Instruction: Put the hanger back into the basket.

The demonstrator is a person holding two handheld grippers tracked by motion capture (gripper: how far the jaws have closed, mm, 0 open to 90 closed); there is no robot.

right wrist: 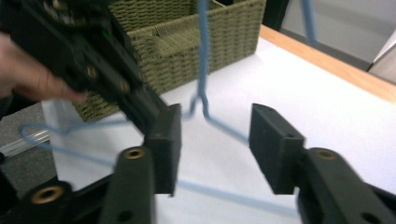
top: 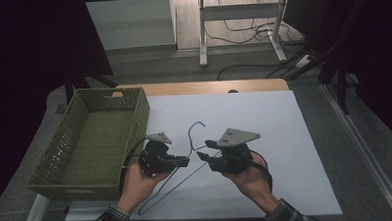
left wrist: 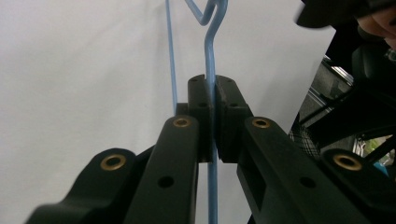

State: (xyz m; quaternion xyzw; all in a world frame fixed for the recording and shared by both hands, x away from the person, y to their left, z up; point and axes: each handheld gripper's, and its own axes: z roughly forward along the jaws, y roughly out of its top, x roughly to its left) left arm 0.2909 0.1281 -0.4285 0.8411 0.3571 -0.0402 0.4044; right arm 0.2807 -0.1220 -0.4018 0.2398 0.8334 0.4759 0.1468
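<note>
Blue wire hanger point(top: 188, 156) at near centre of white table point(top: 285, 136), left gripper point(top: 185, 161) clamped on one of its wires, right gripper point(top: 202, 156) just right of it with jaws apart around the wire without pinching, green woven basket point(top: 134, 118) at left.

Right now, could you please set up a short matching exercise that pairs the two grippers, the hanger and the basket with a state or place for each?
Things:
1. left gripper
2. right gripper
3. wire hanger
4. basket

States or places:
A. woven, olive green, at the table's left edge
B. jaws apart, pressing on nothing
C. jaws shut on the blue wire
D. thin and light blue, over the white sheet

Pairs: 1-C, 2-B, 3-D, 4-A
</note>
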